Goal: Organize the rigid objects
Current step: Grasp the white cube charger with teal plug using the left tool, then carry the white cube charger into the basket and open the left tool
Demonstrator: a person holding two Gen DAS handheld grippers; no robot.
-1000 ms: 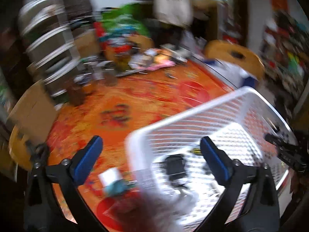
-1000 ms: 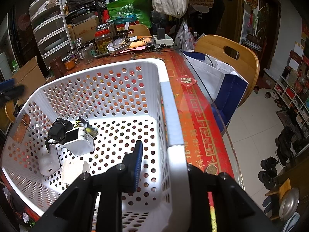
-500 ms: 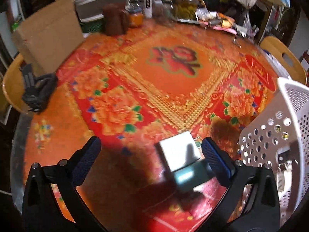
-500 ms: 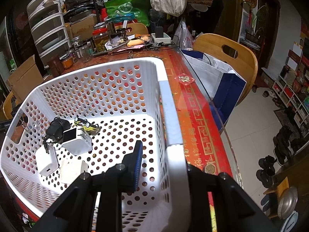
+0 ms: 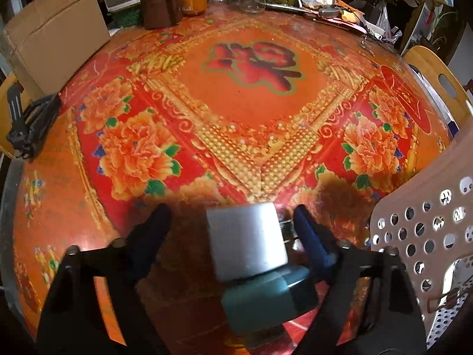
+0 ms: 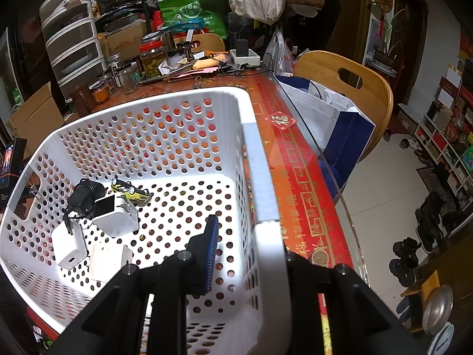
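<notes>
A small teal bottle with a square white cap (image 5: pixel 248 242) stands on the red floral table between the fingers of my left gripper (image 5: pixel 233 227), which is open around it without touching. The white perforated basket (image 5: pixel 428 224) stands just to its right. My right gripper (image 6: pixel 245 251) is shut on the basket's right wall (image 6: pixel 263 195). Inside the basket lie white chargers (image 6: pixel 115 216), a black adapter (image 6: pixel 81 195) and a yellow toy car (image 6: pixel 130 190).
Jars and a brown mug (image 5: pixel 159 3) stand along the far table edge, with a cardboard box (image 5: pixel 53 38) at the left. A black clip-like object (image 5: pixel 29 121) lies at the left edge. A wooden chair (image 6: pixel 348 88) with a blue-white bag stands right of the table.
My left gripper has swung away from the basket, dropped low over the table and closed in around the teal bottle. My right gripper has kept its hold on the basket wall.
</notes>
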